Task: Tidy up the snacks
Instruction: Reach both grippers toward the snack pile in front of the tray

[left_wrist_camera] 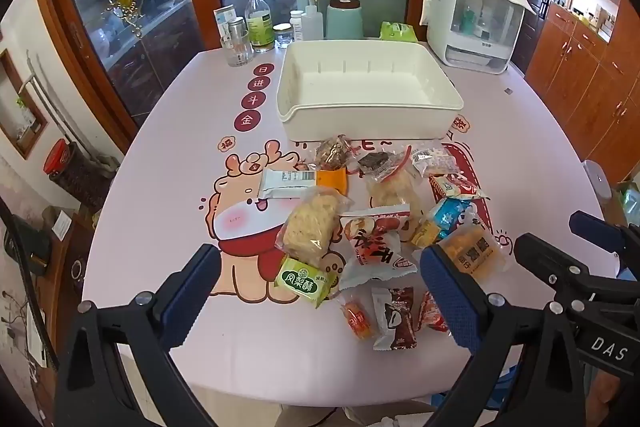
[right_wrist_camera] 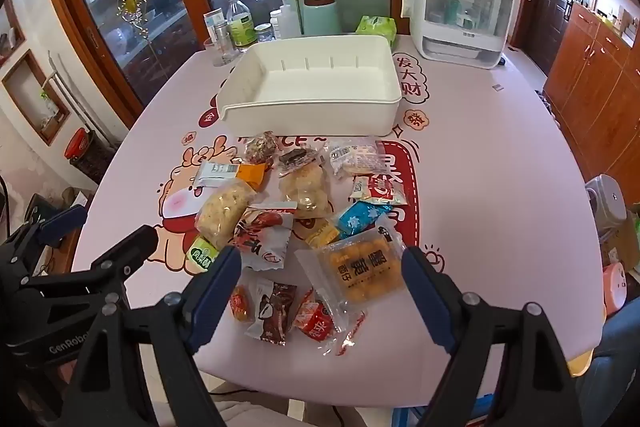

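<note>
Several wrapped snacks lie in a loose pile on the pink table [left_wrist_camera: 168,187], in front of an empty white bin [left_wrist_camera: 362,107] [right_wrist_camera: 316,107]. Among them are a green pineapple cake pack [left_wrist_camera: 305,281] [right_wrist_camera: 202,253], a clear yellow egg-yolk pastry pack [right_wrist_camera: 362,269] [left_wrist_camera: 472,251], a brown and white chocolate pack [left_wrist_camera: 394,317] [right_wrist_camera: 272,311] and a blue pack [right_wrist_camera: 360,219]. My left gripper [left_wrist_camera: 320,297] is open above the near edge of the pile. My right gripper [right_wrist_camera: 322,293] is open over the near snacks. Neither holds anything.
Bottles, jars and a glass [left_wrist_camera: 240,47] stand at the table's back left, beside a teal canister [left_wrist_camera: 345,19]. A white appliance with a clear cover [left_wrist_camera: 474,23] stands at the back right. A green pack [right_wrist_camera: 378,27] lies behind the bin.
</note>
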Available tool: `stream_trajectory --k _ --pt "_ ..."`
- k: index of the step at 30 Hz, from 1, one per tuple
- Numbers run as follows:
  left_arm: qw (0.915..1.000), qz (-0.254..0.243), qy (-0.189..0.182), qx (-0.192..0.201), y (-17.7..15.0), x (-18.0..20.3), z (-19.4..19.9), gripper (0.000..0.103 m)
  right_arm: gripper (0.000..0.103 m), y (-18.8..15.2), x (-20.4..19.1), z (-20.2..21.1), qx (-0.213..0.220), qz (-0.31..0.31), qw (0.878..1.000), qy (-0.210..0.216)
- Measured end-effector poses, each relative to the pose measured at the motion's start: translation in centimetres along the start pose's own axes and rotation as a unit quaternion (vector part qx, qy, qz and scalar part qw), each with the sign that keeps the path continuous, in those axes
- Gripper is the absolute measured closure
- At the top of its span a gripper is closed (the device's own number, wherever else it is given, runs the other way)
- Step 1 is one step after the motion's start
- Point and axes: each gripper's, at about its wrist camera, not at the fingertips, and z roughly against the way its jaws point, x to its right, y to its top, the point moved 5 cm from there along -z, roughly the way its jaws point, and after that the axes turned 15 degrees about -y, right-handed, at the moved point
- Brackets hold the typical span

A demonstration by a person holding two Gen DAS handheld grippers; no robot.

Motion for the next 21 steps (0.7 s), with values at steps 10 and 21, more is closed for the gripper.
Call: stream_trajectory --k 10,21 --pt "0.9999 0.002 0.005 0.010 -0.3 0.0 0.5 0.003 0.020 -0.2 -0.2 0.3 0.003 0.011 1.000 0.017" --pt "0.9983 -0.030 -0.037 -0.035 1.8 -1.6 -1.7 0.003 0.020 0.7 -0.8 -1.4 -0.022 -0.011 1.000 0.010"
